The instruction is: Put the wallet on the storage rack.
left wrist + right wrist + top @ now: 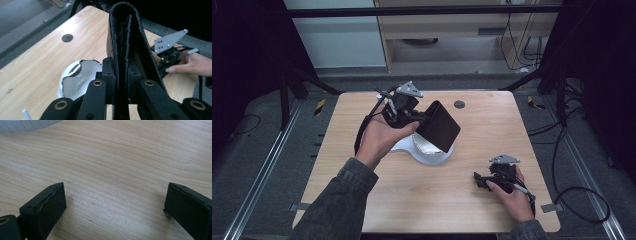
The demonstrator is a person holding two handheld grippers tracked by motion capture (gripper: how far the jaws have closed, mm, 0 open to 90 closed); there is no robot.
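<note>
Black wallet [439,126] is clamped in left gripper [414,119] jaws, lifted over white dish [432,152] mid-desk. Right gripper [484,181] jaws are spread wide, nothing held, near the desk's right edge; placing judged left.

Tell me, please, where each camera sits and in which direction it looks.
High view: above the person's side, looking forward and down at the table; both forearms and hands show.
Left gripper view: on the left gripper, looking along jaws clamped on a black wallet.
Right gripper view: on the right gripper, facing bare wood.
Shared: the white dish.
</note>
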